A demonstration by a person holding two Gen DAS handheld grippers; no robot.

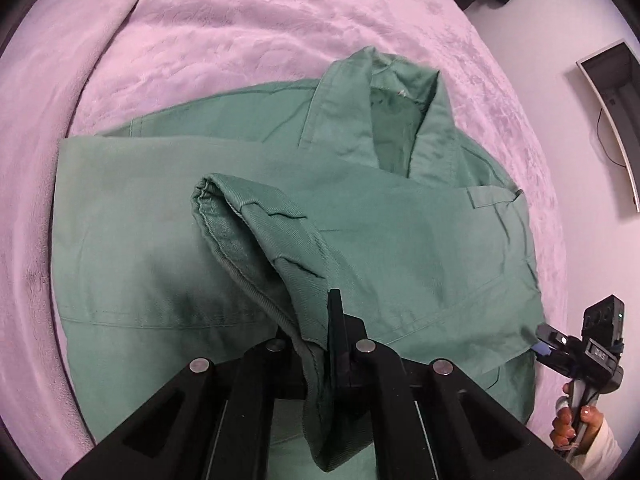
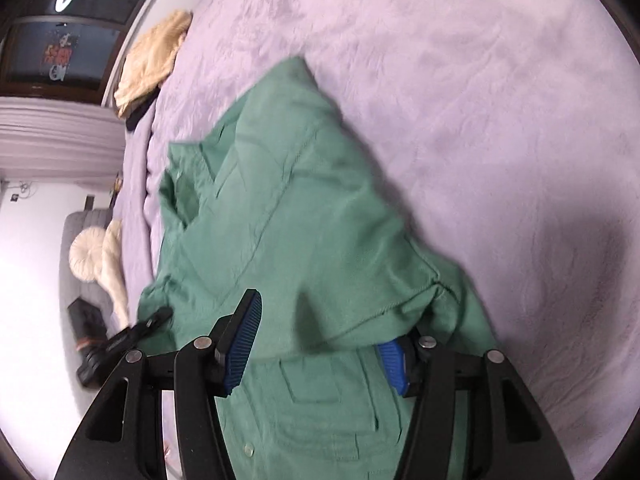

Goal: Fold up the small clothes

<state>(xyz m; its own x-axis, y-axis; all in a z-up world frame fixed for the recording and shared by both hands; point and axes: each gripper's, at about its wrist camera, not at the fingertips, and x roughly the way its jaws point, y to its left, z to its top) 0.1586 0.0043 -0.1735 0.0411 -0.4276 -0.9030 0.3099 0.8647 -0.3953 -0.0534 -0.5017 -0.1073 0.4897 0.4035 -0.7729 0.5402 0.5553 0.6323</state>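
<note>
the left gripper (image 1: 320, 344) is clamped on a sleeve cuff (image 1: 256, 232) of the green shirt (image 1: 400, 240), lifting it above the body of the garment. the right gripper (image 2: 316, 344) stands wide, its blue-padded fingers (image 2: 244, 344) on either side of a raised fold of the shirt, not closed on it. the shirt lies spread, collar (image 1: 384, 100) up, on a bed covered by a pale lilac blanket (image 1: 240, 20).

Jacket (image 1: 248, 216) on bedspread (image 1: 224, 32)
</note>
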